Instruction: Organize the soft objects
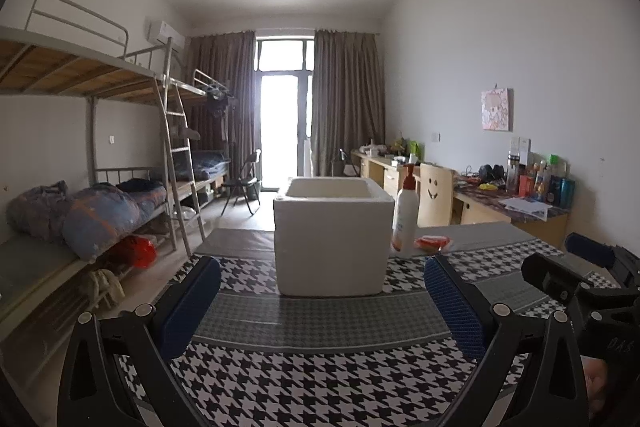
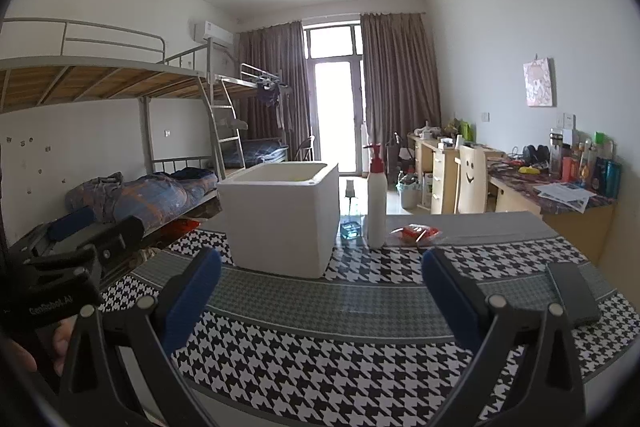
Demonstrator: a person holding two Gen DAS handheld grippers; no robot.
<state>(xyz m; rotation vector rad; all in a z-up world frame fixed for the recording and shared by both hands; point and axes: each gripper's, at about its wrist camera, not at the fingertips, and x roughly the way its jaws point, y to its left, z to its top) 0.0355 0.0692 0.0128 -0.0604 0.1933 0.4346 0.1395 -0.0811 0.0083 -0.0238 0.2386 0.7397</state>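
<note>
While both tools hover with fingers spread and nothing between them, the sorting looks barely begun, or else nearly finished. The left tool point(image 1: 322, 297) and the right tool point(image 2: 320, 291) sit low over the tabletop point(image 2: 320, 355), side by side.

Straight ahead of the left tool stands a white foam box point(image 1: 332, 235), the likely bin. Its inside is hidden by the wall, so I cannot tell whether any soft thing already lies in it. Just right of the box are a pump bottle point(image 2: 377, 203) and a crinkly orange packet point(image 2: 416, 231), perhaps the soft item left to move.

A dark flat case point(image 2: 572, 293) lies near the right tool's outer side. Houndstooth cloth covers the tabletop. Beyond it, bunk beds point(image 1: 100, 131) line the left wall, cluttered desks point(image 2: 560, 199) the right, and curtains point(image 1: 344, 99) frame a bright door.
</note>
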